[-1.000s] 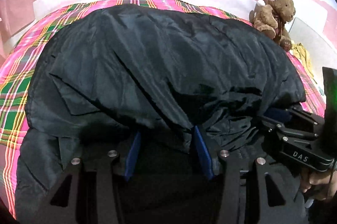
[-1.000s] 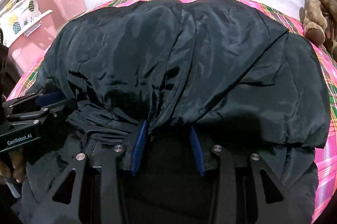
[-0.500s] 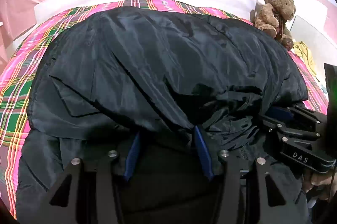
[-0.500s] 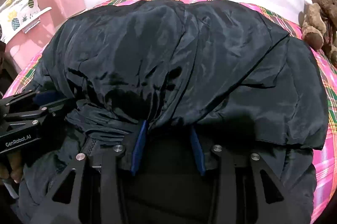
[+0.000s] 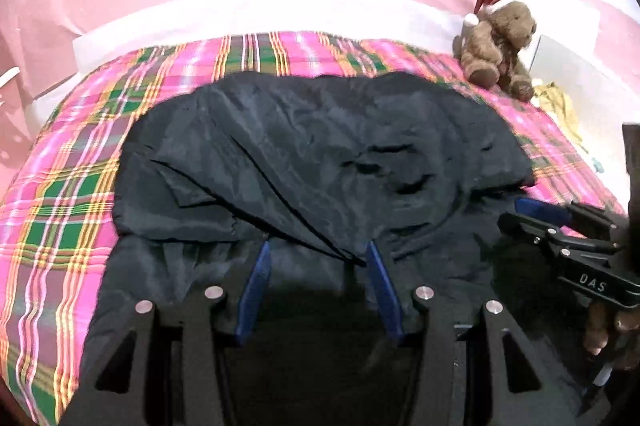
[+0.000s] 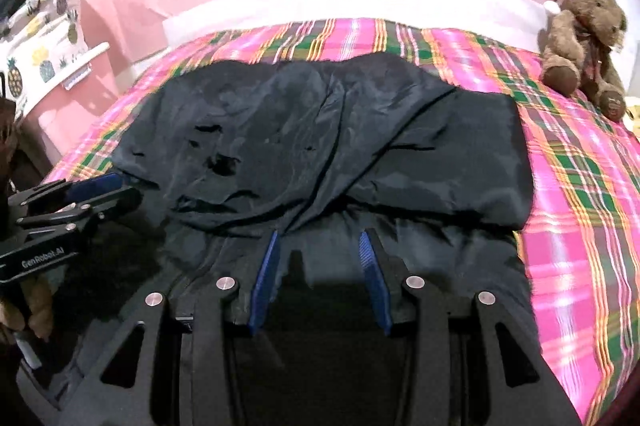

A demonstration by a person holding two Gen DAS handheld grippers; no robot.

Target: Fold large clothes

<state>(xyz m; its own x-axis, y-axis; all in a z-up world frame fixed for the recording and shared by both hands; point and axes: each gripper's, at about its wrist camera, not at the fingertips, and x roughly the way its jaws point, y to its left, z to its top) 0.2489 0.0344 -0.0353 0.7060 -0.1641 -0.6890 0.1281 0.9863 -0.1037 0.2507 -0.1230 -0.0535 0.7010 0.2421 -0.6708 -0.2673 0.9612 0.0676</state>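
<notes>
A large black jacket (image 5: pixel 320 153) lies on a pink plaid bedspread (image 5: pixel 60 209), its far part folded back toward me over the near part. It also shows in the right wrist view (image 6: pixel 328 145). My left gripper (image 5: pixel 316 250) is open, its blue pads just at the folded edge with fabric lying between them. My right gripper (image 6: pixel 318 240) is open too, at the same folded edge further right. Each gripper shows in the other's view, the right one (image 5: pixel 560 238) and the left one (image 6: pixel 68 201).
A brown teddy bear (image 5: pixel 500 49) with a Santa hat sits at the bed's far right corner, also in the right wrist view (image 6: pixel 580 37). A white mattress edge (image 5: pixel 280 13) and pink wall lie behind. A pineapple-print cloth (image 6: pixel 36 49) hangs at left.
The raised jacket fabric has dropped flat onto the bed, showing more plaid behind it. Both grippers have let go of the fabric edge and sit slightly back from the fold.
</notes>
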